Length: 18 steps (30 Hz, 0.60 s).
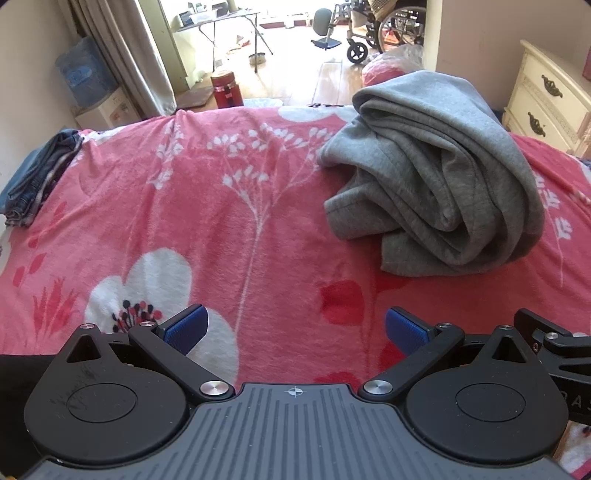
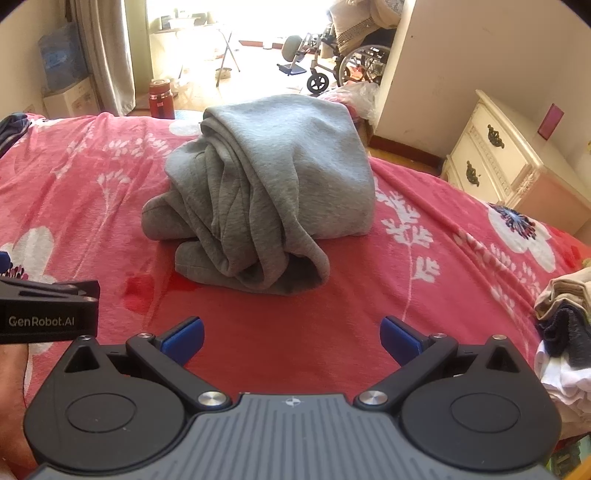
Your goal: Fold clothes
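A grey garment (image 1: 439, 173) lies bunched and loosely folded on the pink flowered bedspread (image 1: 207, 206), ahead and to the right in the left wrist view. In the right wrist view the grey garment (image 2: 266, 192) lies straight ahead on the bedspread (image 2: 436, 288). My left gripper (image 1: 294, 329) is open and empty, held above the bedspread short of the garment. My right gripper (image 2: 291, 336) is open and empty, also short of it. The left gripper's body (image 2: 48, 314) shows at the left edge of the right wrist view.
Folded jeans (image 1: 37, 173) lie at the bed's left edge. A pile of mixed clothes (image 2: 565, 332) lies at the right edge. A cream nightstand (image 2: 509, 158) stands right of the bed. Past the bed stand a red jar (image 1: 227, 88), a water dispenser (image 1: 92, 88) and a wheelchair (image 1: 384, 29).
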### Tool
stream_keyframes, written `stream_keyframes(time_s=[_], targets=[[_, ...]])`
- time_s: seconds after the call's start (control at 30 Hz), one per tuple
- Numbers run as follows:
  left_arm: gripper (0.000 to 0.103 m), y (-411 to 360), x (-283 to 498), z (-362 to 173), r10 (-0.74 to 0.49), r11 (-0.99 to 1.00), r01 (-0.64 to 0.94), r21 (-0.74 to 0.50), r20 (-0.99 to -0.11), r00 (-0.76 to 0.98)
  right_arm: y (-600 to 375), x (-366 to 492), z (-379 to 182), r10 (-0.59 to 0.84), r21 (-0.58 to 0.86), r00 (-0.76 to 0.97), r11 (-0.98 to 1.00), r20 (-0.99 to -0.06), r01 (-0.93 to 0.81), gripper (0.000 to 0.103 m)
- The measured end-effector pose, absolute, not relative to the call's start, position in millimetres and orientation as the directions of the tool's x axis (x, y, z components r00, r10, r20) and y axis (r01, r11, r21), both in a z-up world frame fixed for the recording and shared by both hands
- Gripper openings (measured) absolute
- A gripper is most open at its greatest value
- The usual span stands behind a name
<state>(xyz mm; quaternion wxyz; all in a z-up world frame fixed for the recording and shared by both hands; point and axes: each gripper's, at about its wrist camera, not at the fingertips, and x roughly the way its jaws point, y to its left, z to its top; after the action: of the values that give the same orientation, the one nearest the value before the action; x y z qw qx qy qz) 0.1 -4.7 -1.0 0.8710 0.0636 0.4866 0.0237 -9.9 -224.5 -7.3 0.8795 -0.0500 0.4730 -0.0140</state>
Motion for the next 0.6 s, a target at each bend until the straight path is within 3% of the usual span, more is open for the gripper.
stream_keyframes(time_s=[0.3, 0.6], targets=[[0.103, -11, -1, -3, 0.035, 0.997, 0.044, 0.067, -0.861, 0.507, -237, -6, -6, -0.108, -0.111, 0.548, 0.993, -0.830, 0.029, 0.103], [0.103, -18, 1, -6, 0.042, 0.996, 0.046, 0.076, -0.861, 0.507, -244, -6, -12, -0.133, -0.122, 0.529, 0.991, -0.838, 0.057, 0.103]])
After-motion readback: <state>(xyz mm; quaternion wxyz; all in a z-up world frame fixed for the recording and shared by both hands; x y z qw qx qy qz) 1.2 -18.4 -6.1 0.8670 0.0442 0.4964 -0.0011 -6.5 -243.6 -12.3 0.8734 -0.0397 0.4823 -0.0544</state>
